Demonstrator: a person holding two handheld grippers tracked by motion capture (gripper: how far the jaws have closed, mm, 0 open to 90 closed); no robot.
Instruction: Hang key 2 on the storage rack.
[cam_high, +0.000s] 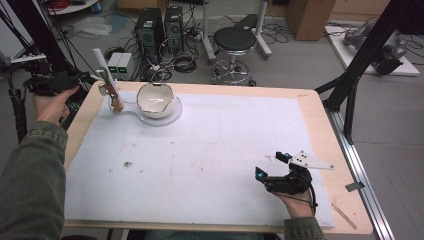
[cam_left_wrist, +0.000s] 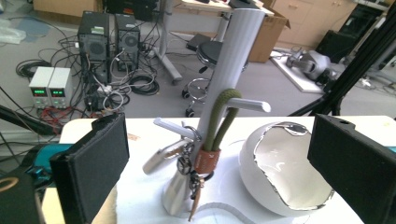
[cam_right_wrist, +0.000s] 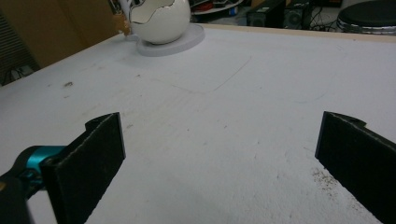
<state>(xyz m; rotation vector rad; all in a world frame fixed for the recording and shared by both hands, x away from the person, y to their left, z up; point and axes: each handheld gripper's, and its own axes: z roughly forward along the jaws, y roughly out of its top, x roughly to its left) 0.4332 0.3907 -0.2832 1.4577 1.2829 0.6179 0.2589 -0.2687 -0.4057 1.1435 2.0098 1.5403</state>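
Two grippers, both with jaws spread wide and holding nothing. Left gripper (cam_high: 50, 82) is off the table's far-left corner, aimed at the key stand (cam_left_wrist: 224, 93); its black foam-faced jaws frame the stand in the left gripper view without touching it. Stand = smooth grey-white cylinder post widening to a flared base, with short round pegs sticking out sideways. Keyring (cam_left_wrist: 198, 161) hangs on the post: olive-green rope loop hooked over the upper peg, brown leather band cinching the cord, dull metal keys and a silvery tab dangling beside the base. Stand sits at the table's far-left corner, on the tail of a flat, pale round tray (cam_high: 175, 114). Just beside it on that tray, a glossy white egg-shaped bowl (cam_high: 156, 100) with a jagged, cracked-shell rim edged in thin metallic trim; hollow, smooth inside.

Right gripper (cam_high: 274, 169) rests low at near right over the white mat (cam_high: 210, 150), well apart from the stand; teal accents, grey three-cornered plate on top. Mat is matte, slightly scuffed, with dark crumbs and faint lines. Table (cam_high: 320, 107) edge is light wood.
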